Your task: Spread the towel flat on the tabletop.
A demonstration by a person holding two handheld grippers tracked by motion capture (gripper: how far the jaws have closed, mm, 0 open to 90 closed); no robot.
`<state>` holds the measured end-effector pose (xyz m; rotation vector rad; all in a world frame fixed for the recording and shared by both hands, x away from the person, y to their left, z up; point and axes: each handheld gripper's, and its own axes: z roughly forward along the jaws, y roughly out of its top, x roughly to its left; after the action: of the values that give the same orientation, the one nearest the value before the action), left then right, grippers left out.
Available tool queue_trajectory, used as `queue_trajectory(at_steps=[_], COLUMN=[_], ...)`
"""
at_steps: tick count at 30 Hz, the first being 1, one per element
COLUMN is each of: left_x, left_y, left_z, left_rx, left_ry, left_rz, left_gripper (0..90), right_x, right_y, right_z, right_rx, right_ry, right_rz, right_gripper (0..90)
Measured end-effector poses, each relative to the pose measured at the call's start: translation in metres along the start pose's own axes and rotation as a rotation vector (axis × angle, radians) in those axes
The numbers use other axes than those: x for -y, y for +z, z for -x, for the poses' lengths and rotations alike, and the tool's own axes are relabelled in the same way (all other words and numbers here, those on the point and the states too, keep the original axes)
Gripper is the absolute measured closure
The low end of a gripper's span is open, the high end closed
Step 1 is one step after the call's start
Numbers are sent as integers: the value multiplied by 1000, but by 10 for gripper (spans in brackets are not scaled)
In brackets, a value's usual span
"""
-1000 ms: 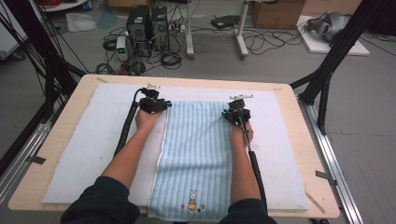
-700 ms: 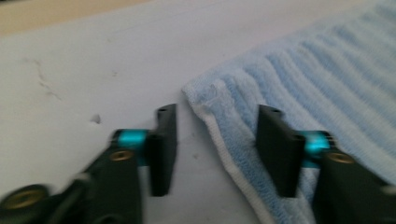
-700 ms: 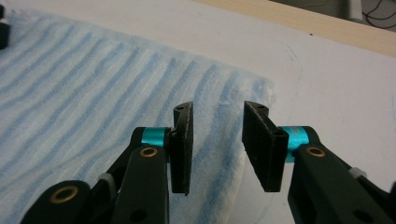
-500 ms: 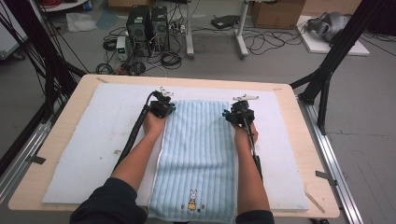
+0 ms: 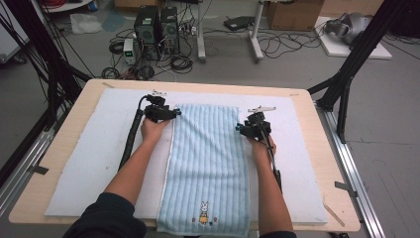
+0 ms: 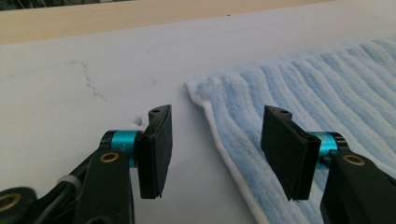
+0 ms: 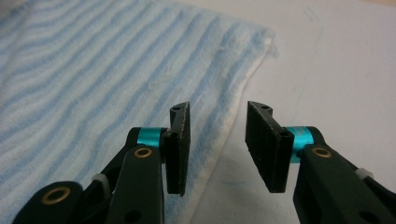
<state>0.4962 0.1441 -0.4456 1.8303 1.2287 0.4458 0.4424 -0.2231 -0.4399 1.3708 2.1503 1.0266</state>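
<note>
Light blue ribbed terry, the towel (image 5: pixel 208 168) lies flat and lengthwise down the middle of the white mat (image 5: pixel 79 173) that covers your wooden surface (image 5: pixel 59 134). Its near end, with a small rabbit picture (image 5: pixel 203 214), reaches the edge closest to you, and its far end stops short of the mat's far border.

Your left gripper (image 5: pixel 159 112) sits at the towel's far left corner. In the left gripper view its fingers (image 6: pixel 156 151) stand well apart, having just been opening, with the towel's white-trimmed side edge (image 6: pixel 224 154) running up between them. One finger hangs over bare mat and the other over the blue ribs. Neither pad presses on the cloth, and the corner itself lies just ahead of the tips.

Your right gripper (image 5: pixel 253 128) is at the towel's right edge, a little nearer to you than the left one and short of the far right corner. In the right gripper view its fingers (image 7: pixel 180 149) are apart by a narrower gap, having just eased wider, and they straddle the towel's pale edge (image 7: pixel 219 154). One is above the stripes and the other above the mat. Nothing is pinched there either.

Both of your forearms lie along the towel's two long sides.
</note>
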Motion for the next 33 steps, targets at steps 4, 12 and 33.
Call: queue_trajectory(at_steps=[4,12,33], left_x=[5,7,8], left_y=[-7,-11,0], left_z=[0,6,7], left_rx=[13,36,-23], left_ry=[-3,-3,-20], left_rz=[17,-2,-20], left_gripper=[463,474,521], right_x=[3,-2,3], right_y=[8,15,-3], right_z=[0,-9,-9], right_rx=[6,124,3], right_ry=[-3,-57,34], right_rz=[-18,-7,19], right_gripper=[796,861,640])
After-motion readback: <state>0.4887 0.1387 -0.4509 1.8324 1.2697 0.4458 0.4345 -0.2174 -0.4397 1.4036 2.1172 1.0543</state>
